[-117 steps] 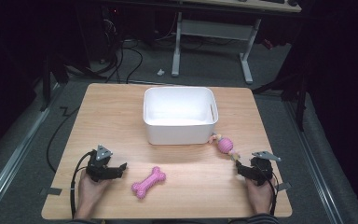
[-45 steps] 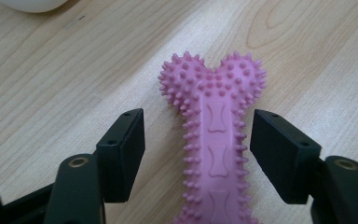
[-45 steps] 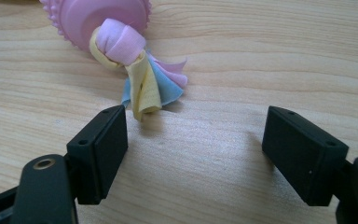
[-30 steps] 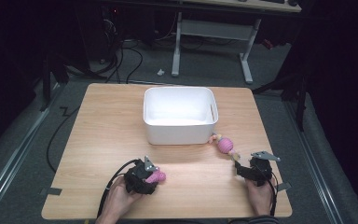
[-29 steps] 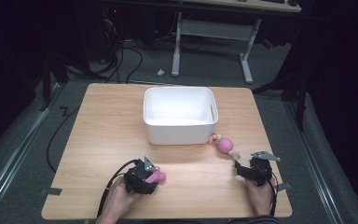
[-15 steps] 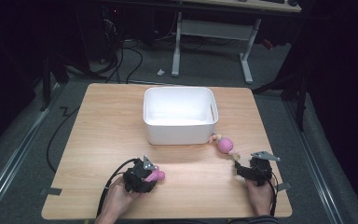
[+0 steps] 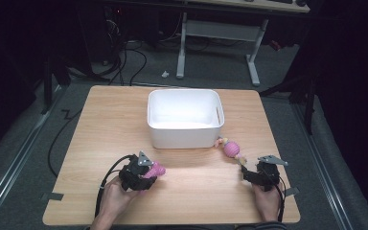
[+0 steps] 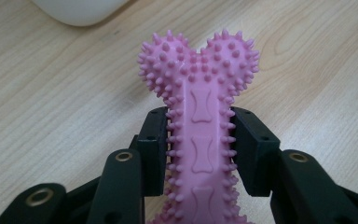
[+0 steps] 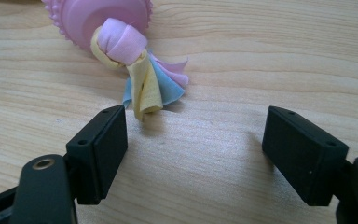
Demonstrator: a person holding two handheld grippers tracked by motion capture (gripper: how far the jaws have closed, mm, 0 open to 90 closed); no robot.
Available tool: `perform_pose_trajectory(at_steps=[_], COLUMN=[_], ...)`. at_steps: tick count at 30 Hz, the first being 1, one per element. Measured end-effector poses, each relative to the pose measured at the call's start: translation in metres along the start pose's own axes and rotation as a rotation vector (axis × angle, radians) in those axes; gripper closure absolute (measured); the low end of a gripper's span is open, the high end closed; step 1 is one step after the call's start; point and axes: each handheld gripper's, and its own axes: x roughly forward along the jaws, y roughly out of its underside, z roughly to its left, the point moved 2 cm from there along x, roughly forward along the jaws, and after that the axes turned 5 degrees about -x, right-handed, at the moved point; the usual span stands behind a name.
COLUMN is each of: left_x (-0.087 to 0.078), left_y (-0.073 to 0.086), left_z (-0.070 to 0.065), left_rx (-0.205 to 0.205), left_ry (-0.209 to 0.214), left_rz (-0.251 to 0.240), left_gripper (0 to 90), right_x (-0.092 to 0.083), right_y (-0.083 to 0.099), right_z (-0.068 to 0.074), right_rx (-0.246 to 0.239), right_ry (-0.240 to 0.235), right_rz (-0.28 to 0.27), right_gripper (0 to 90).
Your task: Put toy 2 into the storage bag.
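Since the earlier frame your left claw (image 8: 198, 154) has crossed to the pink spiked bone (image 8: 199, 116) and clenched its shaft, just above the bench (image 7: 100, 120), while your right claw (image 9: 193, 154) rests released; those soft spikes might let it slip.

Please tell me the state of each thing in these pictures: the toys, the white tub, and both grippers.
Pink spiky bone toy: gripped around its shaft, one knobbed end sticking out past the fingers.
Left gripper: shut on the bone toy.
Right gripper: open, nothing between its fingers, resting on the table.
Pink ball toy with cloth tails: lying free on the table beside the tub, ahead of the right gripper.
White tub: upright, empty.
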Motion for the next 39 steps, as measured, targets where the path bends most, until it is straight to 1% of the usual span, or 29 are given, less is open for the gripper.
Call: perform_pose_trajectory(at_steps=[6, 11, 15, 18, 19, 20, 23, 25, 29, 30, 33, 39], left_x=[-0.006, -0.01, -0.016, -0.019, -0.02, -0.021, -0.023, -0.028, -0.033, -0.036, -0.042, -0.051], left_y=[-0.005, -0.01, -0.016, -0.018, -0.019, -0.021, -0.024, -0.028, -0.033, -0.036, -0.042, -0.054], left_z=[0.004, 0.007, 0.01, 0.011, 0.012, 0.013, 0.014, 0.017, 0.019, 0.02, 0.022, 0.025], left_rx=[-0.01, -0.012, -0.011, -0.013, -0.011, -0.003, -0.002, -0.005, -0.005, -0.009, -0.003, -0.004], left_ry=[0.006, 0.005, 0.003, 0.01, 0.016, 0.009, 0.006, 0.02, 0.016, 0.026, 0.024, 0.043], left_rz=[-0.013, -0.026, -0.042, -0.048, -0.046, -0.04, -0.039, -0.054, -0.07, -0.076, -0.089, -0.115], left_gripper=[58.9, 58.9, 58.9, 58.9, 58.9, 58.9, 58.9, 58.9, 59.0, 59.0, 59.0, 59.0], right_x=[0.0, 0.0, 0.0, 0.0, 0.0, 0.0, 0.0, 0.0, 0.0, 0.0, 0.0, 0.0], right_y=[0.0, 0.0, 0.0, 0.0, 0.0, 0.0, 0.0, 0.0, 0.0, 0.0, 0.0, 0.0], right_z=[0.0, 0.0, 0.0, 0.0, 0.0, 0.0, 0.0, 0.0, 0.0, 0.0, 0.0, 0.0], right_rx=[0.0, -0.002, -0.002, -0.002, -0.002, -0.005, -0.006, -0.005, -0.007, -0.007, -0.008, -0.008], right_ry=[-0.001, -0.002, -0.002, -0.002, -0.002, -0.003, -0.002, -0.003, -0.003, -0.002, -0.004, -0.005], right_rz=[0.0, 0.0, 0.0, 0.0, 0.0, 0.0, 0.0, 0.0, -0.002, -0.003, -0.003, -0.003], right_gripper=[22.3, 22.3, 22.3, 22.3, 22.3, 22.3, 22.3, 22.3, 22.2, 22.2, 22.2, 22.2])
